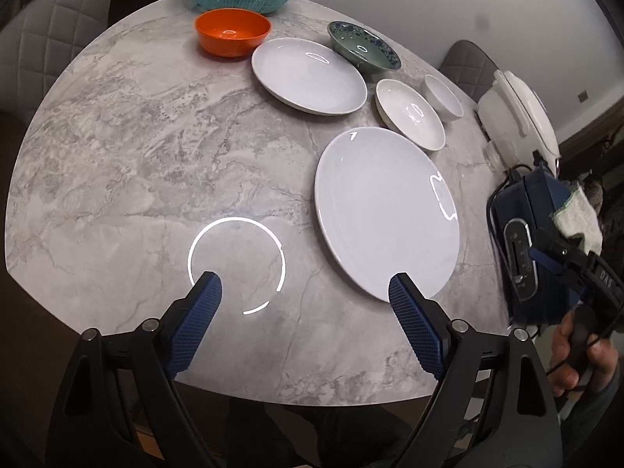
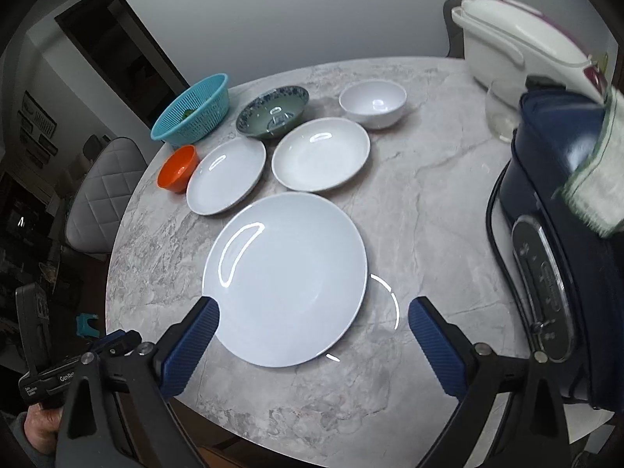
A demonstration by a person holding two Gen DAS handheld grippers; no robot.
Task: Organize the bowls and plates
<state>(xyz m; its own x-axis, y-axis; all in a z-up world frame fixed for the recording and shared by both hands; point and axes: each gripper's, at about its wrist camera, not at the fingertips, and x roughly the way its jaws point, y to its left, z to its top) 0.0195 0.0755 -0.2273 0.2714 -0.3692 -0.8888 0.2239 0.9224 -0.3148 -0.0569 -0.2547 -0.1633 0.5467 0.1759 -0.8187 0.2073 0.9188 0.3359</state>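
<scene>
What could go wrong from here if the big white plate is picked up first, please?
1. The large white plate lies flat on the marble table, so open fingers may slide over its rim instead of gripping.
2. The dark blue appliance stands close beside the right gripper; a wide swing could strike it.

plates point(image 2: 286, 280), bowls point(image 2: 372, 103) — separate, upright
</scene>
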